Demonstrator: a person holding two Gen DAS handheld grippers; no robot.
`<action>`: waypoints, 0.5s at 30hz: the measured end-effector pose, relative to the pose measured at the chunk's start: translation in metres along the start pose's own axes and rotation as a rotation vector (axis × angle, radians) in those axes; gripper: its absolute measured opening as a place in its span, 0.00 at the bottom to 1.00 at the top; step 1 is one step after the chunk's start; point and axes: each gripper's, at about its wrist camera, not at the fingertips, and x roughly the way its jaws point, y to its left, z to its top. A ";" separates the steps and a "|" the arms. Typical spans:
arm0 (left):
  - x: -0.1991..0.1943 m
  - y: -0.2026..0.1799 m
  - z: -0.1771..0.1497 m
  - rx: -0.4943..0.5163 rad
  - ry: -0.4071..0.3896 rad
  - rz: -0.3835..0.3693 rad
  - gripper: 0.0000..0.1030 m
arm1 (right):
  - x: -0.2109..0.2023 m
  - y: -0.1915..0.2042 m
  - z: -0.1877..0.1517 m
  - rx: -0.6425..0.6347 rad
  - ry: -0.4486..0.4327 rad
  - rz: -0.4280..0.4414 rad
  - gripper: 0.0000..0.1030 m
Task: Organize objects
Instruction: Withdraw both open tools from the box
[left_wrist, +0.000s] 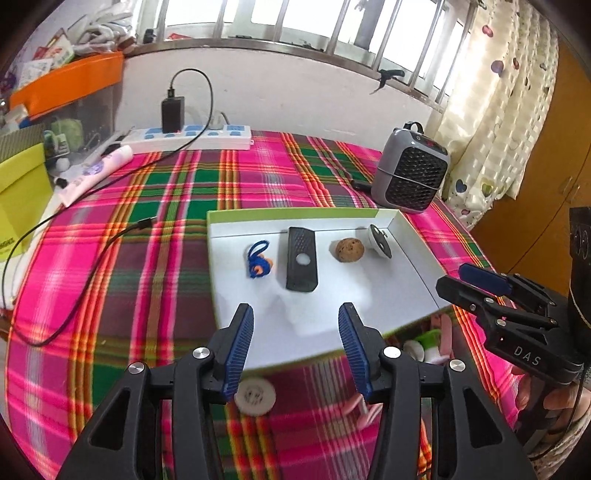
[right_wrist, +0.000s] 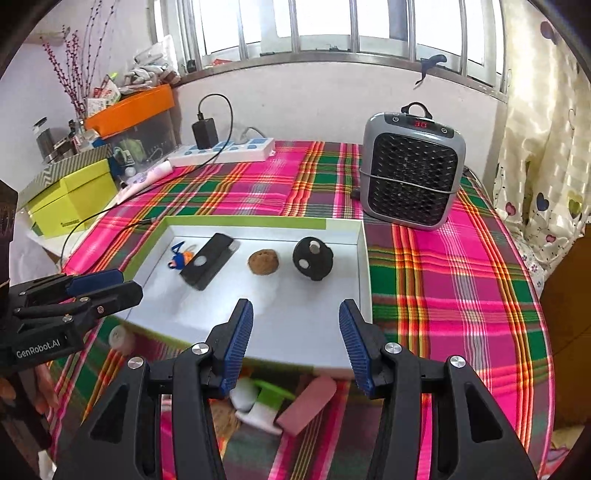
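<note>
Left gripper (left_wrist: 295, 332) and right gripper (right_wrist: 295, 332): jaws part open, nothing between them. Tray (right_wrist: 321, 325) holds blue cord (left_wrist: 257, 259), black block (left_wrist: 301, 264), brown ball (left_wrist: 349, 250), black disc (right_wrist: 313, 258).

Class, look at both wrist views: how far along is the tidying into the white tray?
Done: a blue cord bundle, black rectangular block, brown ball and black-and-white round cap lie in a row in the green-rimmed white tray. In hand: nothing; left gripper and right gripper are open. Left: pink eraser and white round disc outside.
</note>
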 end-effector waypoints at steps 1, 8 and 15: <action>-0.003 0.001 -0.002 -0.004 -0.003 0.001 0.46 | -0.002 0.001 -0.002 -0.003 -0.003 0.001 0.48; -0.017 0.014 -0.026 -0.040 0.002 0.008 0.46 | -0.018 0.008 -0.024 -0.019 -0.019 0.018 0.48; -0.007 0.016 -0.048 -0.042 0.042 0.029 0.46 | -0.028 0.011 -0.046 -0.020 -0.013 0.036 0.48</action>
